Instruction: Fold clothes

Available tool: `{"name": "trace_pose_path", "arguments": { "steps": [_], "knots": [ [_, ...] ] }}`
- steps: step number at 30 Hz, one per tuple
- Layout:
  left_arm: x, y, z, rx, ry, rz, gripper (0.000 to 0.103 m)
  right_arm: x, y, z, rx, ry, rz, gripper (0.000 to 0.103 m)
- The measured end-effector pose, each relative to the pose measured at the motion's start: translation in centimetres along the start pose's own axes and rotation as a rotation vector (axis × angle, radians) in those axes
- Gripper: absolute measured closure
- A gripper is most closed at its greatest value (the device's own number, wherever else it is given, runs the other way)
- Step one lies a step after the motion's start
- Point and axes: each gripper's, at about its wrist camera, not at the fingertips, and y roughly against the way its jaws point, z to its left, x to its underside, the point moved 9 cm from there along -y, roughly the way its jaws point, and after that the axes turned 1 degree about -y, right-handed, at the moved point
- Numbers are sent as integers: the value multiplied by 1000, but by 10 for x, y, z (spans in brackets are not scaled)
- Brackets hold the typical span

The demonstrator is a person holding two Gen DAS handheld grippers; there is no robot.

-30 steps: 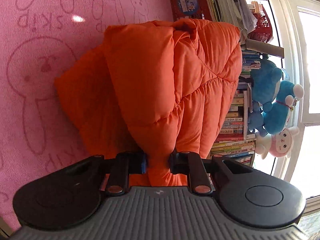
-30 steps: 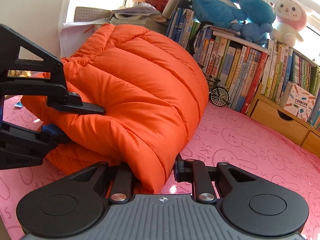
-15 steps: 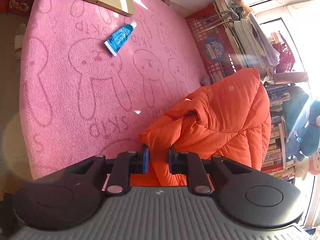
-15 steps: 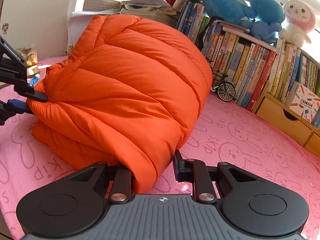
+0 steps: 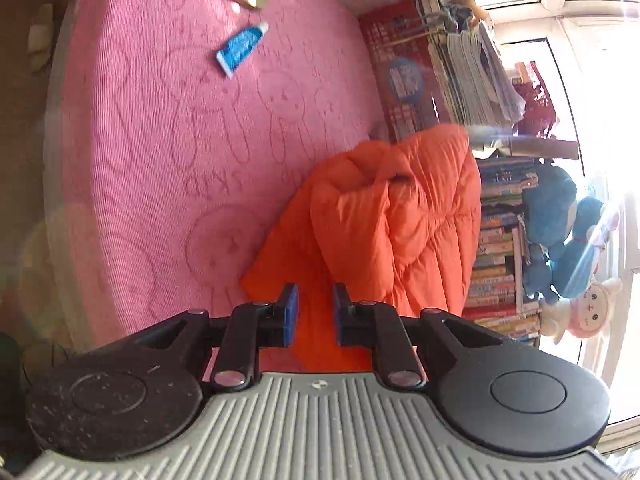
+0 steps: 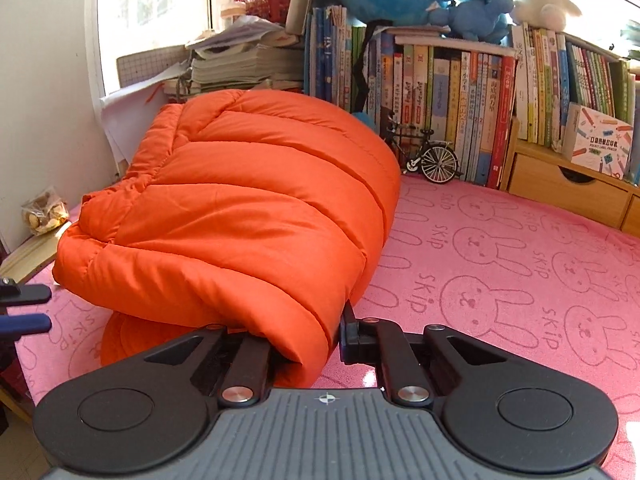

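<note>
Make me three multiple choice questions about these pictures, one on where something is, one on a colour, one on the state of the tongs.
1. Where does the blue tube lie?
A. on the pink mat, apart from the jacket
B. on top of the jacket
C. on the bookshelf

2. What colour is the puffer jacket?
A. blue
B. orange
C. white

3. How do the tongs stand?
A. both shut on the jacket
B. left tongs open, right tongs shut on the jacket
C. both open, well clear of it

Answers: 1 A, the pink mat shows between tube and jacket; 2 B, plain in both views; 3 B, a gap on the left, pinched fabric on the right.
</note>
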Motion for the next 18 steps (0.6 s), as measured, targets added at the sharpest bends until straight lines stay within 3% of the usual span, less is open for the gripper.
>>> {"name": "trace_pose_path", "arguments": {
  "steps": [4,8,11,15,18],
  "knots": [
    [47,-39,4,115,174,148,86,-2,0,-4,-16,-44,15,89],
    [47,-72,1,183,234,146,83,1,-1,-7,-21,-75,28,89],
    [24,-81,7,97,219,52,84,6,-3,-6,-8,-67,40,89],
    [-11,-67,18,-34,171,-63,95,16,-5,-7,47,26,44,89],
    [-37,-47,23,-116,79,-178,103,24,-6,-9,79,92,42,88]
  ]
}}
